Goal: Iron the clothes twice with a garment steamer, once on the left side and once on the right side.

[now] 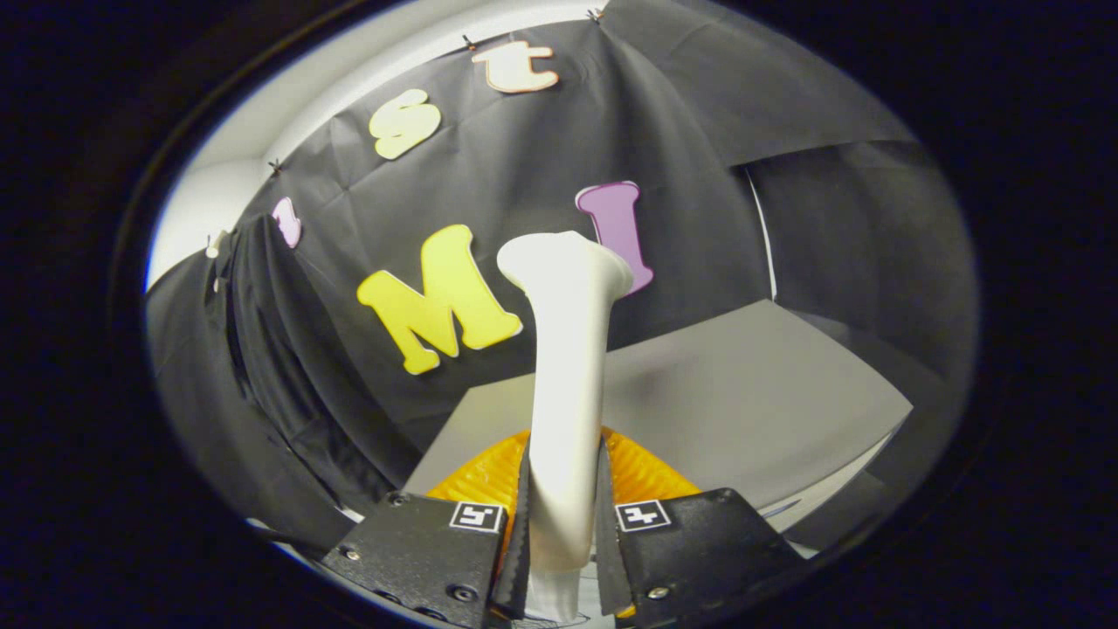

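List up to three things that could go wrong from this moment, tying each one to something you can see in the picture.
1. The gripper holds the white garment steamer only near its lower end, with its jaws pressed on both sides; the long body ahead could pivot or slip.
2. The dark garment hangs well off to the side, so the swing across could clip the booth wall.
3. The steamer's head points away from the cloth, so a pass might miss.
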A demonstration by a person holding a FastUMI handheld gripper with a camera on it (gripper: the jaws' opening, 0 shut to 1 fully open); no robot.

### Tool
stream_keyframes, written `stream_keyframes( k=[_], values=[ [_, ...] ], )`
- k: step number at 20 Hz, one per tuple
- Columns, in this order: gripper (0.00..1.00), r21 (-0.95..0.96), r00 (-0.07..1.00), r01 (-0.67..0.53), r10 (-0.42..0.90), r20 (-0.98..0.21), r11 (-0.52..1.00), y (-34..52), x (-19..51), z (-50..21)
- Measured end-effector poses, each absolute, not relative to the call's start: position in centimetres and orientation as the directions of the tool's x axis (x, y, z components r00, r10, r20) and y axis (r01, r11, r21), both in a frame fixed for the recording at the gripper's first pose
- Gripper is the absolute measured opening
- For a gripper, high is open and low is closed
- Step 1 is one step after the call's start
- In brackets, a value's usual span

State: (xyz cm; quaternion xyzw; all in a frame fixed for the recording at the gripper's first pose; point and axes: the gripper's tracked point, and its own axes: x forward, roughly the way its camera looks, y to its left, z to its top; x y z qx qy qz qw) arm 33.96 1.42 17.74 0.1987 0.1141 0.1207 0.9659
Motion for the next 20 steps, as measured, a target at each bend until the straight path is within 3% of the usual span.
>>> stream_keyframes(
  k=[13, 20],
  values=[
    [0.34, 0.288, 0.940, -0.340, 0.310, 0.146, 0.895, 19.8, 21.0, 33.8],
    [0.34, 0.198, 0.919, -0.382, 0.349, 0.184, 0.903, 30.5, 17.9, 37.0]
  ],
)
